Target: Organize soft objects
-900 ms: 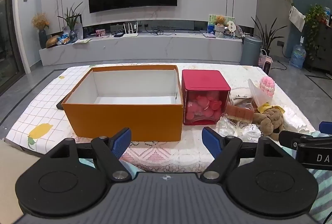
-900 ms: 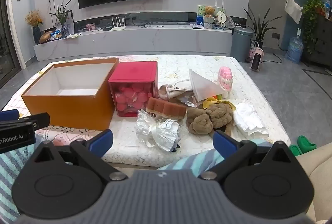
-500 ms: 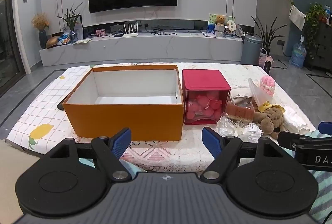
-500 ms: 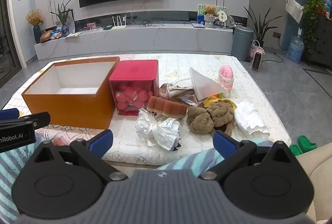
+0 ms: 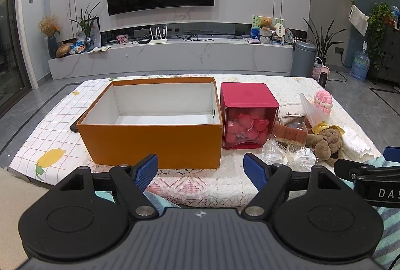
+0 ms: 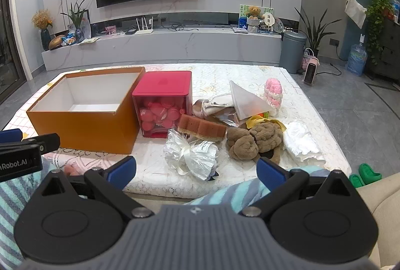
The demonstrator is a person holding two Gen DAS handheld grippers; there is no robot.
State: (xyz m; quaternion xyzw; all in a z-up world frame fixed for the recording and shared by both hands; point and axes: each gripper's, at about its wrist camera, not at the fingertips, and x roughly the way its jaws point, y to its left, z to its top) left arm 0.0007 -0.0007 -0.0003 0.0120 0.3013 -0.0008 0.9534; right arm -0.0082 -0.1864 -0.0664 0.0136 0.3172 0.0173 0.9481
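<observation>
Nothing shifted, both tongs [image 5: 200, 170] [image 6: 196, 170] still spread apart, orange box [image 5: 152, 142] empty

Right gripper [image 6: 196, 170]: jaws spread, empty, off the table's [image 6: 250, 72] near edge. Orange box [image 6: 85, 125] occupies the left side. Brown plush toy [image 6: 255, 140] lies near the right edge.

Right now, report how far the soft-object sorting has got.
Nothing done: the open orange cardboard box holds nothing. Nothing in hand: left gripper and right gripper are open. Left: brown sponge, brown plush toy, pink crocheted piece, white cloth.
</observation>
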